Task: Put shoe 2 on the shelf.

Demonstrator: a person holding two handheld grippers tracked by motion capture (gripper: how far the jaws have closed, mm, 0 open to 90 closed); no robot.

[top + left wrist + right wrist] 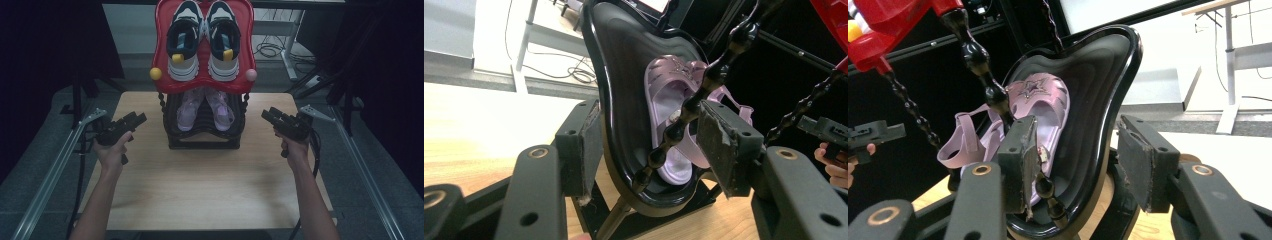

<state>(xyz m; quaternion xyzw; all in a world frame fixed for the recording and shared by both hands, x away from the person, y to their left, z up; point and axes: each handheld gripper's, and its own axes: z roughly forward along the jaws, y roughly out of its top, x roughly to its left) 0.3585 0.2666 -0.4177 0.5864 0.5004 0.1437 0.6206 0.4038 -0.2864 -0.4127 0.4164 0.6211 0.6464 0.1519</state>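
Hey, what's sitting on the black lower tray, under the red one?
A pair of pink sandals lies on the black lower tray, toes uppermost, one with a star on its front. The red tray above, carrying sneakers, overhangs and covers the sandals' tops in the high view.

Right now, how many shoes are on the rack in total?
4: left sneaker and right sneaker on the red top shelf; left pink sandal and right pink sandal on the black lower shelf.

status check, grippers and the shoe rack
Left gripper open, right gripper open, both empty. Flanking rack; pink sandals on lower tray. Beaded posts in the way.
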